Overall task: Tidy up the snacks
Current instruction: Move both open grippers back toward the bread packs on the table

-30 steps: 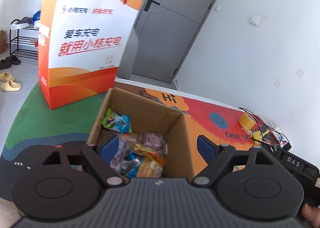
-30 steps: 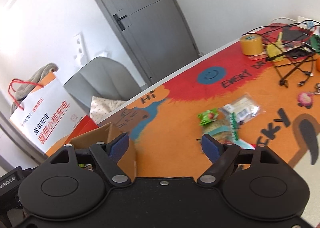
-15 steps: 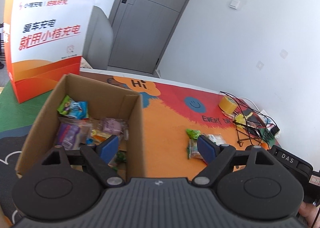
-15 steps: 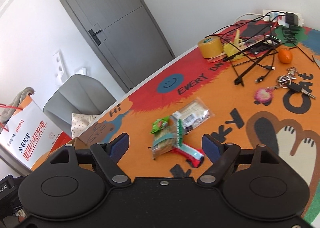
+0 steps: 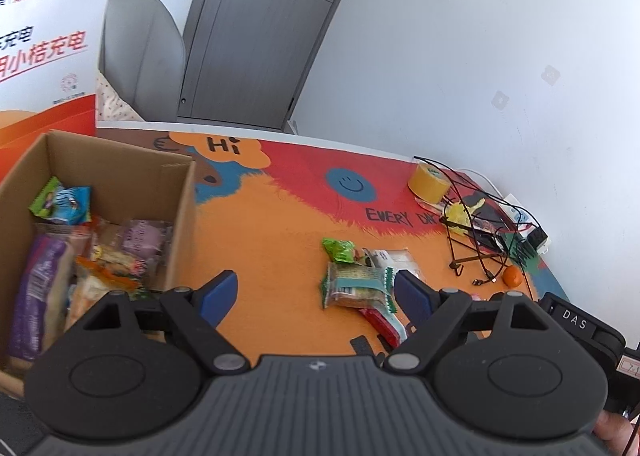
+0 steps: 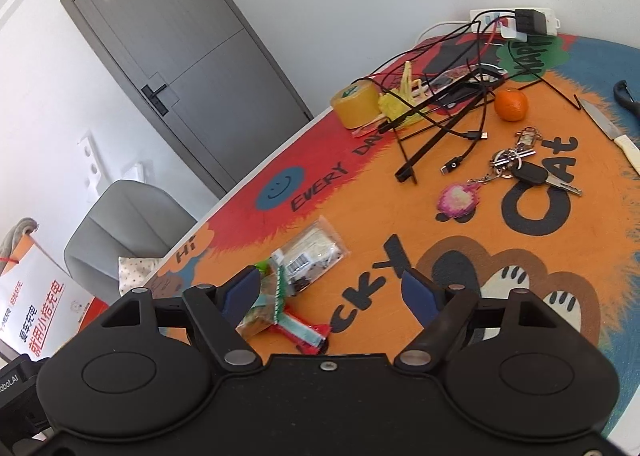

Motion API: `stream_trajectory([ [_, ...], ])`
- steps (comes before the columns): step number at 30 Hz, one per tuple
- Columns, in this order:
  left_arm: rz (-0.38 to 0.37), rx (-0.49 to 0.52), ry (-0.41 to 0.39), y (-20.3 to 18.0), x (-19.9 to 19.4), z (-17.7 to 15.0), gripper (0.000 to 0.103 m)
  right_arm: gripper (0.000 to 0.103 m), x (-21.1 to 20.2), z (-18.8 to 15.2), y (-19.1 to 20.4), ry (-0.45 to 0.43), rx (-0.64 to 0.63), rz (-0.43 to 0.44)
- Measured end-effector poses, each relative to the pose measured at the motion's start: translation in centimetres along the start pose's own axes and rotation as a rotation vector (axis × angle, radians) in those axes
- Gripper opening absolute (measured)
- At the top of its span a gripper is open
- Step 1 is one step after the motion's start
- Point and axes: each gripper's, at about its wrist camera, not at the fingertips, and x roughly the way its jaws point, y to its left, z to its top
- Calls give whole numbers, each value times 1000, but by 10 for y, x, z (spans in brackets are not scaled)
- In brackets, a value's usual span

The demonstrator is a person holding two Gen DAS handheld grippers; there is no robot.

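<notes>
A bright orange cartoon mat covered the table under white walls and a grey door; loose snack packets lay mid-mat, right of the cardboard box of snacks; tape roll, cables, tangerine and keys cluttered beyond; left gripper and right gripper both gaped, empty.

Right gripper above worktop, jaws apart, empty. Snack packets heaped near far edge; tangerine, keys well apart.
</notes>
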Motion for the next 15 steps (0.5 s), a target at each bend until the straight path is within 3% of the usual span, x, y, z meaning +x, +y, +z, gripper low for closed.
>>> stream_trajectory([
  [15,38,1,85,-25,69,1,84,78,35,10,-18,42,11,9],
])
